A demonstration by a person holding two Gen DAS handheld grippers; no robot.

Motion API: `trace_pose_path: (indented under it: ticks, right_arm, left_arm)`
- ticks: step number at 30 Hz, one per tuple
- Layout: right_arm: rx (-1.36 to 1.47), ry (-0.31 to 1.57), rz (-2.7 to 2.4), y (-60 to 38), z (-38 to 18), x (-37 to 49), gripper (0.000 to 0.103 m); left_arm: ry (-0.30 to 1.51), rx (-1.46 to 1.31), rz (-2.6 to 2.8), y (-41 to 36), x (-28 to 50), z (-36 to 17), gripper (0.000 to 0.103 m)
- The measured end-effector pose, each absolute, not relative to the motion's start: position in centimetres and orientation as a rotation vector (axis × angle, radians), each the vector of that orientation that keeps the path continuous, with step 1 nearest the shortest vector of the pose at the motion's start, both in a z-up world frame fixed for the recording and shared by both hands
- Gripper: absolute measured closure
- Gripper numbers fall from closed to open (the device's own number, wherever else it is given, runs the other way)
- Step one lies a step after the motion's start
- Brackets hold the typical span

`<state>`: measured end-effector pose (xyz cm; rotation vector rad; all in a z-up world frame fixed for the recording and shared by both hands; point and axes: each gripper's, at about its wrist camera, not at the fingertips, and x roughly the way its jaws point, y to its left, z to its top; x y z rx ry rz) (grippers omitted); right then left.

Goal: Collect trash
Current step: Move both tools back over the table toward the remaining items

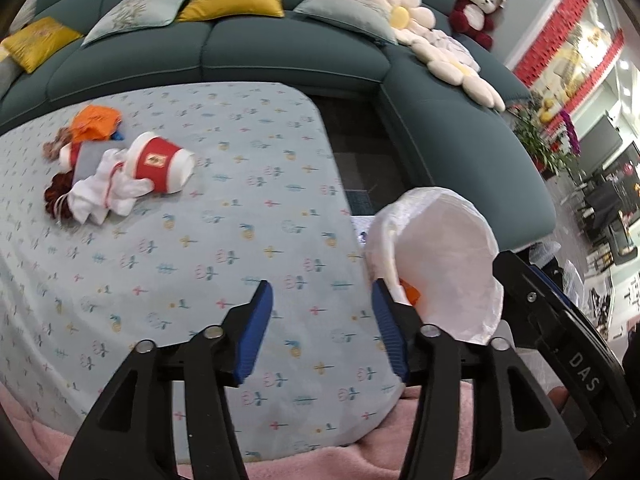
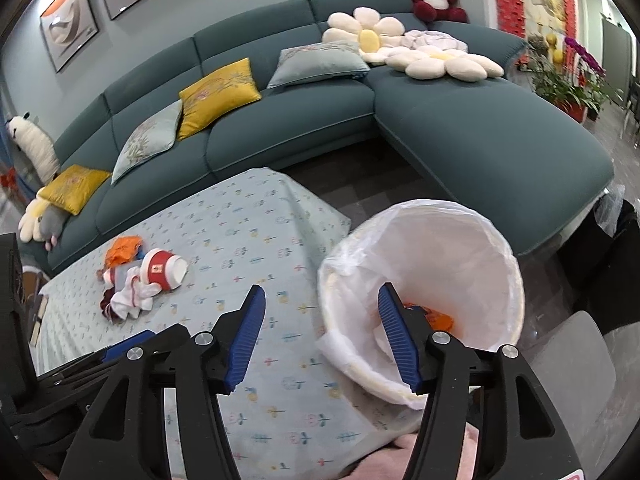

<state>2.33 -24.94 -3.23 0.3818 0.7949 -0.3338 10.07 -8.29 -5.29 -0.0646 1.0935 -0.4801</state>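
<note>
A pile of trash lies on the far left of the table: a red and white paper cup (image 1: 160, 162) (image 2: 162, 270) on its side, crumpled white tissue (image 1: 102, 196) (image 2: 132, 300) and an orange wrapper (image 1: 94, 122) (image 2: 124, 250). A bin lined with a white bag (image 1: 444, 264) (image 2: 424, 280) stands at the table's right edge, with an orange scrap (image 2: 440, 320) inside. My left gripper (image 1: 322, 298) is open and empty above the table, left of the bin. My right gripper (image 2: 322, 302) is open and empty, its right finger over the bin's mouth.
The table wears a pale blue flowered cloth (image 1: 240, 216) (image 2: 240, 224). A dark teal corner sofa (image 1: 288, 44) (image 2: 460, 128) with cushions runs behind and to the right. Pink fabric (image 1: 320, 464) lies at the near edge. Potted plants (image 2: 568, 80) stand at the far right.
</note>
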Motion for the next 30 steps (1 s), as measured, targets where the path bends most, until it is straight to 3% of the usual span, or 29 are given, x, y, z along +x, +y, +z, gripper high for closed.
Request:
trace_pose_path:
  ticks: [3,30]
  right_arm:
    - [0.362,0.804,-0.311,-23.5,-3.1,3.1,0.046]
    - [0.254,0.913,-0.086,-9.0,-4.2,11.6,0.043]
  left_arm:
    - [1.092,-0.093,-0.443,-6.6,10.6,-5.4,0.042]
    - [1.068,-0.217,-0.170,11.2,16.6,-7.6,0.041]
